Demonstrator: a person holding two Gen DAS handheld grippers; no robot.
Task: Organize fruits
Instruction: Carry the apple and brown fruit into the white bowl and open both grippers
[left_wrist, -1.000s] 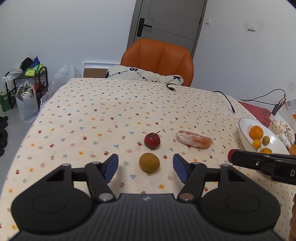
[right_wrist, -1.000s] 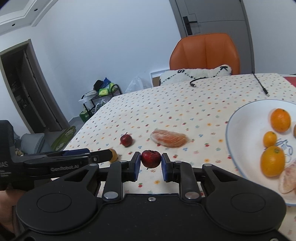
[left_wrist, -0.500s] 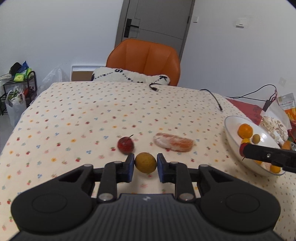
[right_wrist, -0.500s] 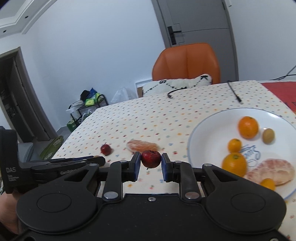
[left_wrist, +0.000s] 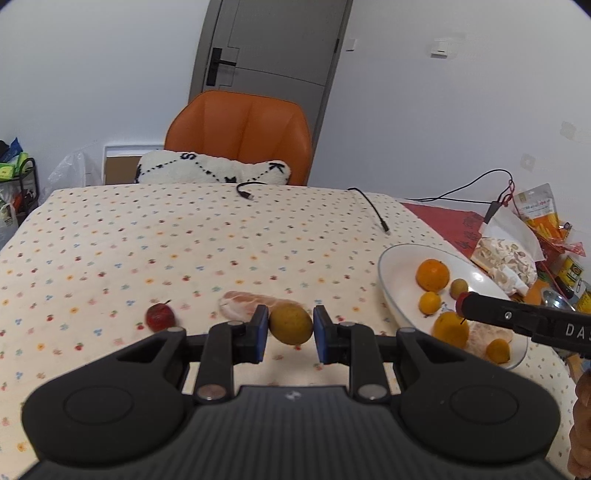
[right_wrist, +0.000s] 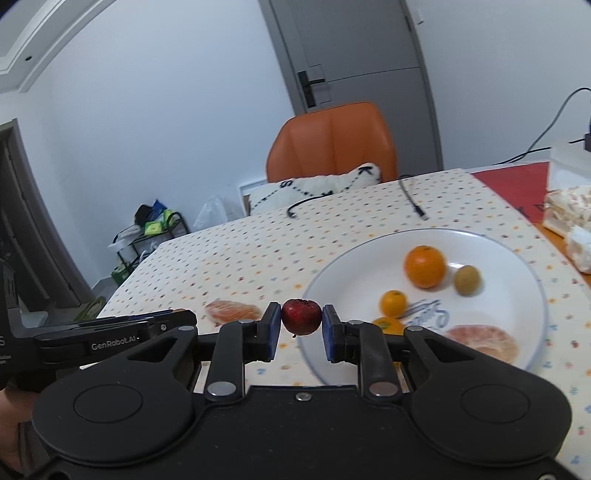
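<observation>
My left gripper (left_wrist: 290, 325) is shut on a yellow-brown round fruit (left_wrist: 290, 323) and holds it above the tablecloth. Behind it lie a peeled citrus segment (left_wrist: 243, 303) and a small red fruit (left_wrist: 160, 316). My right gripper (right_wrist: 301, 317) is shut on another small red fruit (right_wrist: 301, 316) at the left rim of the white plate (right_wrist: 524, 258). The plate (left_wrist: 391, 291) holds oranges, a small greenish fruit (right_wrist: 466, 279) and a peeled citrus piece (right_wrist: 480, 341). The right gripper also shows in the left wrist view (left_wrist: 461, 300), over the plate.
An orange chair (left_wrist: 240, 129) with a white cushion (left_wrist: 207, 171) stands behind the table. Black cables (left_wrist: 373, 212) lie on the far cloth. Snack bags (left_wrist: 517, 251) and a red mat sit right of the plate. A rack with bags (right_wrist: 147, 232) stands on the floor to the left.
My left gripper closed on the yellow-brown fruit and lifted it, shifting right. My right gripper carried the red fruit right, to the plate's rim.
</observation>
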